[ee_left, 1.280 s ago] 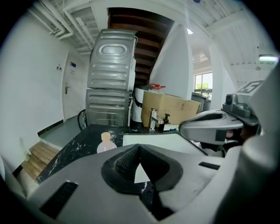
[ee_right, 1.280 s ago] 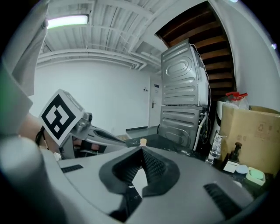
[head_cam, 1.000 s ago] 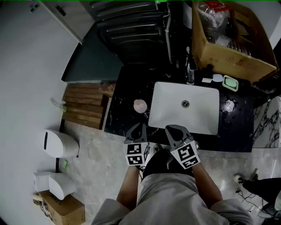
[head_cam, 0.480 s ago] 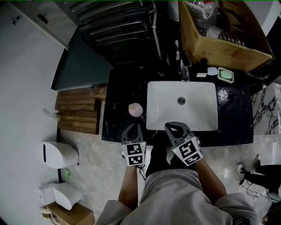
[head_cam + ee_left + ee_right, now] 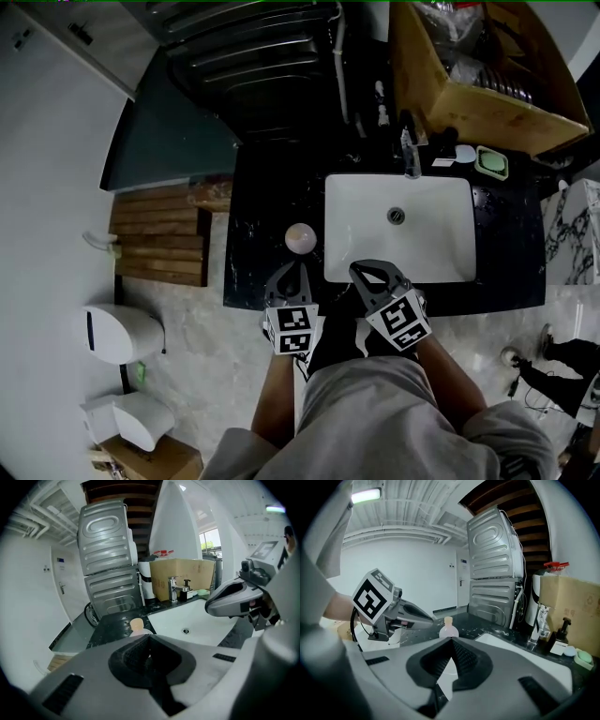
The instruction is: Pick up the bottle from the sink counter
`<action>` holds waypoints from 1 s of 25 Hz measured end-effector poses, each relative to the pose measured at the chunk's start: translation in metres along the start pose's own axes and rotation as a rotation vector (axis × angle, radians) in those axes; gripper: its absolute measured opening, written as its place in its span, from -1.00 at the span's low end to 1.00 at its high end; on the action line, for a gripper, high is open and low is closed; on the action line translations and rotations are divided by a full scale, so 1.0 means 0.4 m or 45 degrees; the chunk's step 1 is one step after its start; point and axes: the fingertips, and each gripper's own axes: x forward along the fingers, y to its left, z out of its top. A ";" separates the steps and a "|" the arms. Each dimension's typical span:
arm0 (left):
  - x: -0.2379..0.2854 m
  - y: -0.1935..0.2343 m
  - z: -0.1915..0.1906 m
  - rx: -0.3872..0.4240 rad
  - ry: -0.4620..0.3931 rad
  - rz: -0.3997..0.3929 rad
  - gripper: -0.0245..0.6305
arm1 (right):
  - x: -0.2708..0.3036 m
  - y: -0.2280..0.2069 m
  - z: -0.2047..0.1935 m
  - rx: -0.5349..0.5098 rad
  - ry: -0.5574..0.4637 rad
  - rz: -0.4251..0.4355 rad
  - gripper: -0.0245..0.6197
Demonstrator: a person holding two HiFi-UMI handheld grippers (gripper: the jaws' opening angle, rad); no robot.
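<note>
Grey left tool (image 5: 288, 273) and right tool (image 5: 364, 273) carry black-and-white marker cubes; the person wears grey.

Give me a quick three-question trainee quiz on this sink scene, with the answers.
1. True or false: the bottle stands inside the sink.
2. Which is nearer the bottle? A: left gripper. B: right gripper.
3. Short answer: what is either gripper holding?
Key: 1 false, it stands on the counter left of the sink. 2 A. 3 Nothing; both are shut and empty.
</note>
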 end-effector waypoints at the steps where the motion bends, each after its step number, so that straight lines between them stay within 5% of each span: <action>1: 0.004 0.009 -0.001 -0.006 -0.006 -0.003 -0.89 | 0.007 0.001 0.001 -0.003 0.006 0.002 -0.90; 9: 0.026 0.026 0.012 -0.120 -0.091 -0.144 -0.87 | 0.041 0.002 0.024 -0.020 0.030 -0.003 -0.90; 16: 0.067 0.053 -0.015 -0.132 -0.282 -0.258 -0.33 | 0.054 -0.007 0.020 0.007 0.051 -0.024 -0.90; 25: 0.124 0.063 0.000 -0.122 -0.349 -0.391 -0.14 | 0.066 -0.032 0.000 0.034 0.104 -0.080 -0.90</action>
